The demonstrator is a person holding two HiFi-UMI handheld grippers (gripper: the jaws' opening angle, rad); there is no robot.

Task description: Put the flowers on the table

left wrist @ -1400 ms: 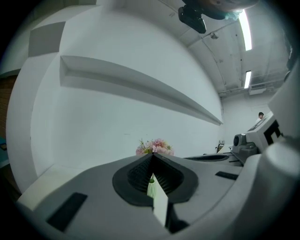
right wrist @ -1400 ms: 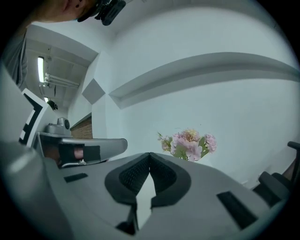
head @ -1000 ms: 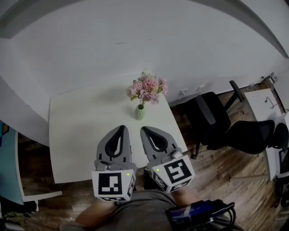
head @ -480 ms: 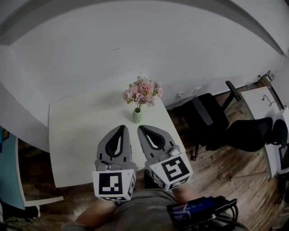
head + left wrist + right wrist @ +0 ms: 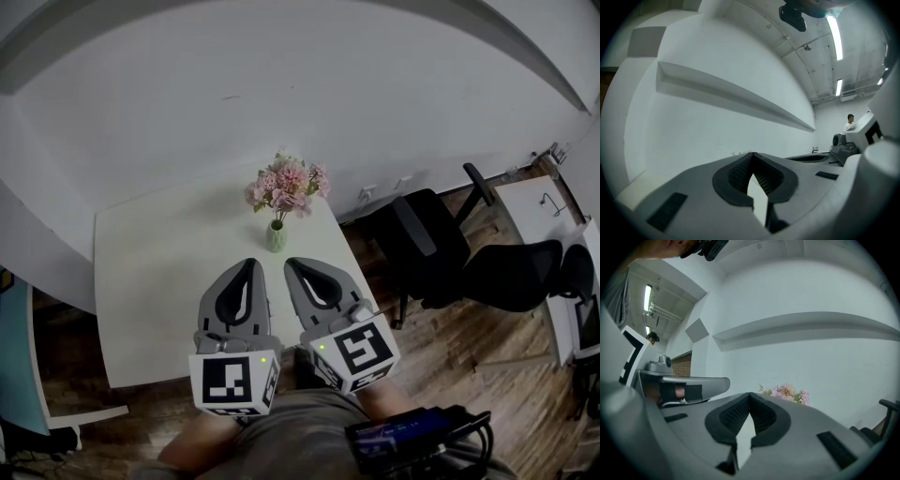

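Observation:
A bunch of pink flowers stands upright in a small pale green vase on the white table, near its far right corner. Both grippers hover side by side over the table's near edge, short of the vase. My left gripper is shut with nothing in it, and so is my right gripper. In the right gripper view the pink flowers peek over the closed jaws. The left gripper view shows only closed jaws against the white wall.
Two black office chairs stand on the wooden floor right of the table. A white wall runs behind the table. Another white desk sits at the far right. A dark device hangs at the person's waist.
The view has drifted so the flowers and table sit slightly further left and up. Both grippers stay shut and hold the same pose.

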